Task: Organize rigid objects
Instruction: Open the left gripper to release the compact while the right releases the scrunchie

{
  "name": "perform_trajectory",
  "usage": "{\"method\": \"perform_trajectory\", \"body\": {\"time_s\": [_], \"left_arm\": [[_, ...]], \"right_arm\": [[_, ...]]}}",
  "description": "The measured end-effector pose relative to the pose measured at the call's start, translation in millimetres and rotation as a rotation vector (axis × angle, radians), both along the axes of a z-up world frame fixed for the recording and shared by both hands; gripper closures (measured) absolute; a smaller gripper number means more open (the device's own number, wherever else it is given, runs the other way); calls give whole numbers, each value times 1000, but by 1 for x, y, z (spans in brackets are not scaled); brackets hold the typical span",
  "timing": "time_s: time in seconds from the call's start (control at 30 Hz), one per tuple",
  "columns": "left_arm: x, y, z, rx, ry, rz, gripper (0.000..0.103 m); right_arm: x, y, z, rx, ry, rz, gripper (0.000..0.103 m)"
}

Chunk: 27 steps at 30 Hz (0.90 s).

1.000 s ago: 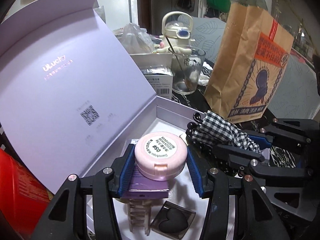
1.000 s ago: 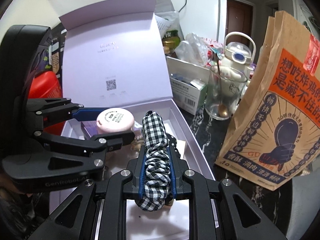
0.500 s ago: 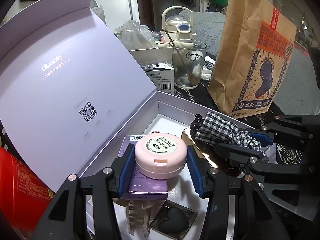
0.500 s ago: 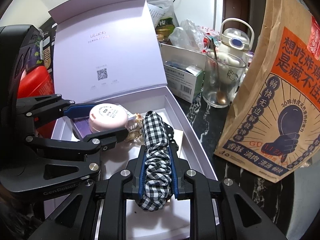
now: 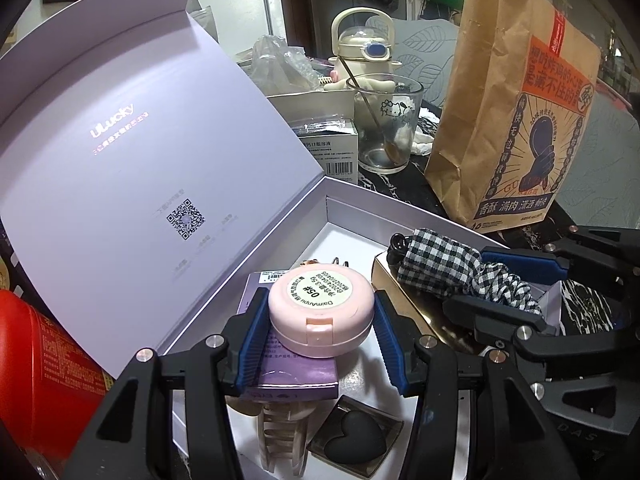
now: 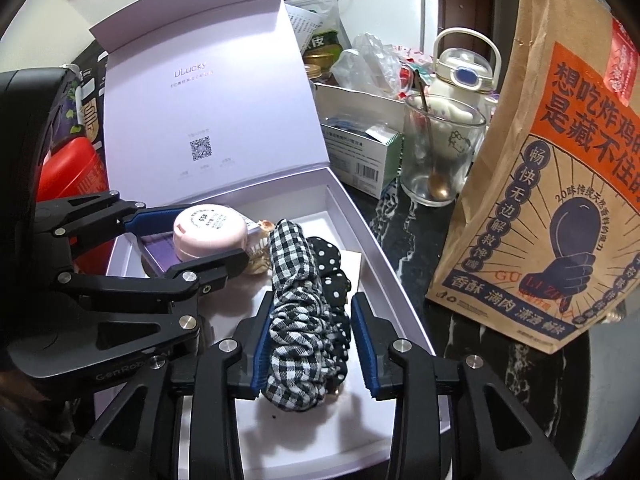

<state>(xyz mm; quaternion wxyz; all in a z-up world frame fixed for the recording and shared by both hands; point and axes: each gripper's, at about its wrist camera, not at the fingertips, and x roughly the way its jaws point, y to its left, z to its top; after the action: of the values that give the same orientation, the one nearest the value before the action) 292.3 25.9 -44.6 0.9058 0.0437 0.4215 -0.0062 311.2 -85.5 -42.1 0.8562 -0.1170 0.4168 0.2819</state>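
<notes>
- The left gripper (image 5: 322, 334) is closed on a round pink plastic compact (image 5: 320, 314), holding it above a flat purple packet (image 5: 296, 380) inside the open lilac cardboard gift box (image 6: 384, 264).
- The right gripper (image 6: 312, 344) stands open; the black-and-white checked fabric scrunchie (image 6: 294, 312) touches only its left finger and seems released in the box.
- A beige plastic hair claw (image 5: 280, 440) and a black heart sponge (image 5: 354, 438) already lie inside.
- I judge the work is near its end: the compact must still be put down.

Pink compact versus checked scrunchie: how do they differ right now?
The pink compact is hard, round and smooth; the checked scrunchie is soft gathered fabric. The left gripper clamps the compact on both sides; the right gripper is open, one pad clear of the scrunchie. Both sit over the lilac box.
</notes>
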Motion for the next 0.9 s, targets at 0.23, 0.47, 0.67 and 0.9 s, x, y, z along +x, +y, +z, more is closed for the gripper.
{"method": "perform_trajectory", "body": {"time_s": [0.23, 0.47, 0.67, 0.9], "left_arm": [[-4, -2, 2, -26, -4, -5, 53], [-9, -3, 5, -29, -1, -8, 53], [-13, -8, 6, -16, 0, -12, 53], [-20, -9, 15, -26, -13, 2, 52]], "right_arm": [[-7, -5, 8, -12, -15, -7, 59], [-17, -15, 17, -12, -25, -14, 56], [-24, -26, 25, -6, -35, -32, 56], [-31, -33, 34, -3, -46, -49, 56]]}}
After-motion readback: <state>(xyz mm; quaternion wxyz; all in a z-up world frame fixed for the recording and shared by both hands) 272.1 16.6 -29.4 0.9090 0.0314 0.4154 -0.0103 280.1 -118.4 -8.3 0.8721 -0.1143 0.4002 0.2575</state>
